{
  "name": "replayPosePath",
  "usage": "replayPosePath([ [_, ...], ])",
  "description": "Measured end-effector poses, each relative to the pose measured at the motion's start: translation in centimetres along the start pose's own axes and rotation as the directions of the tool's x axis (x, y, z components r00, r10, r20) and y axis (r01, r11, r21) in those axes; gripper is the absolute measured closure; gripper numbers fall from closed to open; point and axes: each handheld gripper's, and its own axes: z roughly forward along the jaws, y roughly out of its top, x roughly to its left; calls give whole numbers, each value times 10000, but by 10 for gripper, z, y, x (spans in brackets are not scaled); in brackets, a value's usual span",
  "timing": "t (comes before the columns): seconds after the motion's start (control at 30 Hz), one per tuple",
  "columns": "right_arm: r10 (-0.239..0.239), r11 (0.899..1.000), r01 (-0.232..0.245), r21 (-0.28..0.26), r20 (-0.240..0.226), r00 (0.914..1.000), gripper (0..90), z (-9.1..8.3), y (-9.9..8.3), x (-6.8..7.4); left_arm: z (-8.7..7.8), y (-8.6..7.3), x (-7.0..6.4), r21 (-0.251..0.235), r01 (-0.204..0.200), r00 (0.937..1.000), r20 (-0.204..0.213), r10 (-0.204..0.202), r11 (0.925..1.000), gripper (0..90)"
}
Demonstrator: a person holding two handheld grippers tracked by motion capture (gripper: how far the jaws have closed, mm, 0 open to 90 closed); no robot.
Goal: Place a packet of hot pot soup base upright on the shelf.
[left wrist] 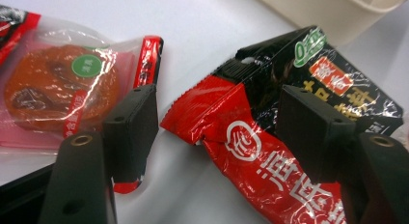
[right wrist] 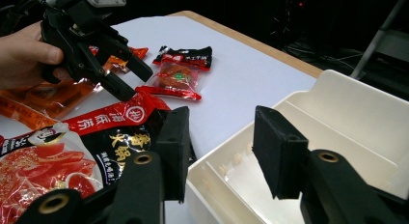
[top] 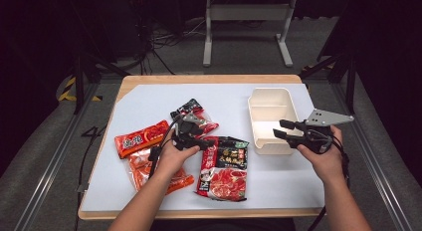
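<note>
I held my left claw (top: 199,139) spread wide over the top corner of the big red soup packet (left wrist: 251,151), likely to pinch it. My right claw (top: 281,130), also apart and empty, waited at the cream box (top: 268,119), probably its destination.

Light: bright on the white bench (top: 149,99), dark surroundings.
Glare: shiny packets (left wrist: 270,156) glint.
Focus: near fingers (right wrist: 176,147) soft.

Chinese characters on red-black packet (left wrist: 270,137)
</note>
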Motion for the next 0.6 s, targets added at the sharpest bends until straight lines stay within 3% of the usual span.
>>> replayPosePath([
  [0.27, 61, 10000, -61, 28, 8, 10000, 532, 1, 0, 0, 9, -2, 1, 665, 134, 9999, -88, -128, 9977, 387],
  [0.6, 163, 9998, -163, 94, 8, 9999, 507, 4, -1, 0, 15, -5, 0, 807, 144, 9999, -98, -137, 9966, 409],
])
